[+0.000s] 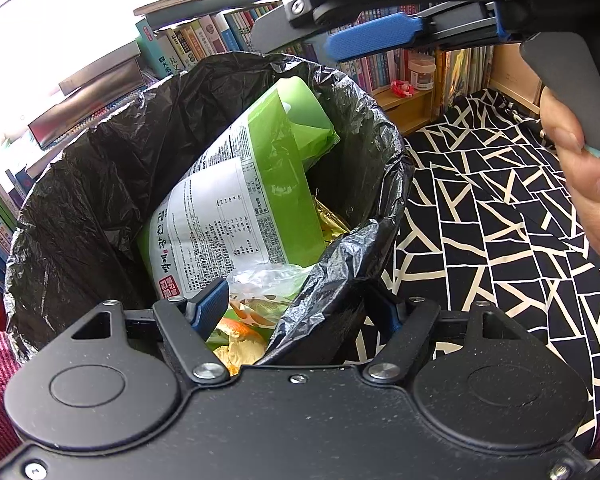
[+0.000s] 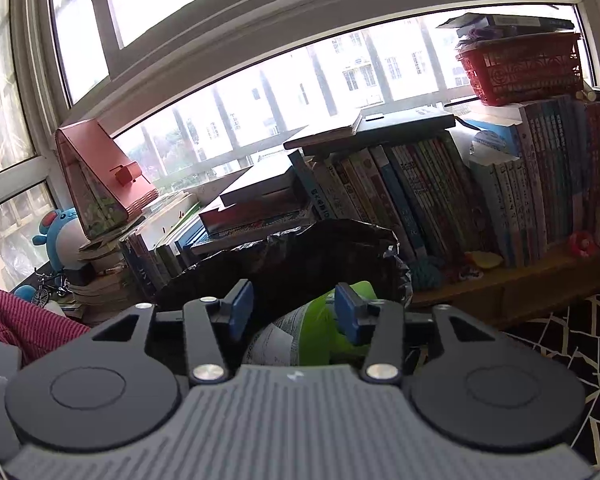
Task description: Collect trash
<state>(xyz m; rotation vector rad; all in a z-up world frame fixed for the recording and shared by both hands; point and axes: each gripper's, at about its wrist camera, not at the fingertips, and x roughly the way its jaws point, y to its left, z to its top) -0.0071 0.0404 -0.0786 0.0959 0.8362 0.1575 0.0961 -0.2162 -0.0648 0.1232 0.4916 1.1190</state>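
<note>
A bin lined with a black trash bag point(image 1: 100, 184) sits ahead of the left gripper point(image 1: 300, 300). One blue finger pad point(image 1: 210, 304) reaches inside the rim; the other finger is hidden behind the bag's folded edge, so the bag rim lies between the fingers, and whether they press on it cannot be told. Beyond the pad, a green and white snack packet point(image 1: 236, 200) leans upright in the bag, above clear plastic and orange peel point(image 1: 240, 330). The right gripper point(image 2: 296, 312) hovers over the bin with fingers parted, touching nothing; the packet lies below, between them, partly cut off by the gripper body. A hand point(image 1: 580, 168) holds its handle. Books point(image 2: 420, 200) stand behind.
</note>
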